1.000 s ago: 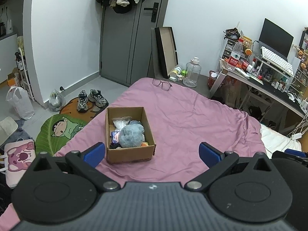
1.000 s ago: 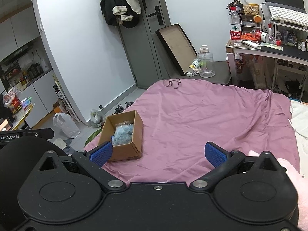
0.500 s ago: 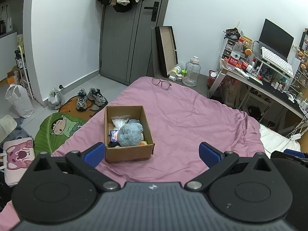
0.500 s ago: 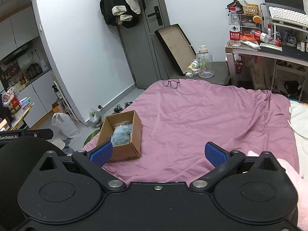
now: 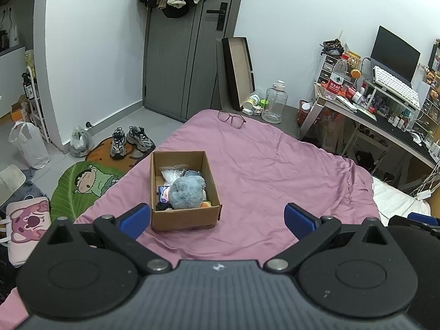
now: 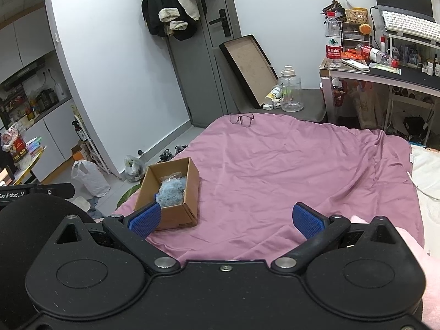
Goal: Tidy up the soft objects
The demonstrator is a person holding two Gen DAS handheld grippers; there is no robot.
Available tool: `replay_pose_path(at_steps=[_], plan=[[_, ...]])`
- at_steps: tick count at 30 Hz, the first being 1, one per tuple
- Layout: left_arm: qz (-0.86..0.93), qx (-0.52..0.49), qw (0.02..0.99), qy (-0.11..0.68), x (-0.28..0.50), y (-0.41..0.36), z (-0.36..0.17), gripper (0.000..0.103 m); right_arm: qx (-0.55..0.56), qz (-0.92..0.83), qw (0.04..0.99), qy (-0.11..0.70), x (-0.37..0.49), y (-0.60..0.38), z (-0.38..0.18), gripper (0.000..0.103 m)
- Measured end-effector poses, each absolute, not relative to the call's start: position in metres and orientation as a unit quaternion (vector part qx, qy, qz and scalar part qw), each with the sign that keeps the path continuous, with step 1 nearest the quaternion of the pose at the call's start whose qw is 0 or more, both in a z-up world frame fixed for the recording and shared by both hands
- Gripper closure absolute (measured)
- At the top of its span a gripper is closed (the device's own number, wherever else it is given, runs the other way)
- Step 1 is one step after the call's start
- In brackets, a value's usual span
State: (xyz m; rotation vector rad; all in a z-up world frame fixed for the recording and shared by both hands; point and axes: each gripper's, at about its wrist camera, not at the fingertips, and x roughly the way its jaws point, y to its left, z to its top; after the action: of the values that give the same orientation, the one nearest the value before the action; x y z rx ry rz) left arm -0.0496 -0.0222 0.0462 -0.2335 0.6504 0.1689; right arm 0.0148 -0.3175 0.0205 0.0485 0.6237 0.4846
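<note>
A brown cardboard box (image 5: 181,217) stands on the pink bedsheet (image 5: 275,178) near the bed's left edge. It holds a fluffy grey-blue plush (image 5: 185,194), a clear plastic bag (image 5: 172,173) and other small soft items. The box also shows in the right wrist view (image 6: 180,216) with the plush (image 6: 170,194) inside. My left gripper (image 5: 217,218) is open and empty, held above the bed just short of the box. My right gripper (image 6: 225,217) is open and empty, to the right of the box.
Glasses (image 5: 231,118) lie at the bed's far end. A pale pink soft thing (image 6: 423,264) sits by my right gripper. A cluttered desk (image 5: 385,115) stands right. Shoes (image 5: 129,140), bags and a leaf mat (image 5: 82,187) lie on the floor left.
Both views have shifted slightly; the box sits a little farther from both grippers than before. Both grippers stay open and empty.
</note>
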Motion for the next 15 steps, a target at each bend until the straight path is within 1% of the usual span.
replay_pose_path(at_steps=[15], plan=[[0.083, -0.116, 0.937, 0.320, -0.0514, -0.0207, 0.0457, 0.000, 0.024, 0.233, 0.923, 0.304, 0.0149, -0.3174, 0.0202, 0.000]])
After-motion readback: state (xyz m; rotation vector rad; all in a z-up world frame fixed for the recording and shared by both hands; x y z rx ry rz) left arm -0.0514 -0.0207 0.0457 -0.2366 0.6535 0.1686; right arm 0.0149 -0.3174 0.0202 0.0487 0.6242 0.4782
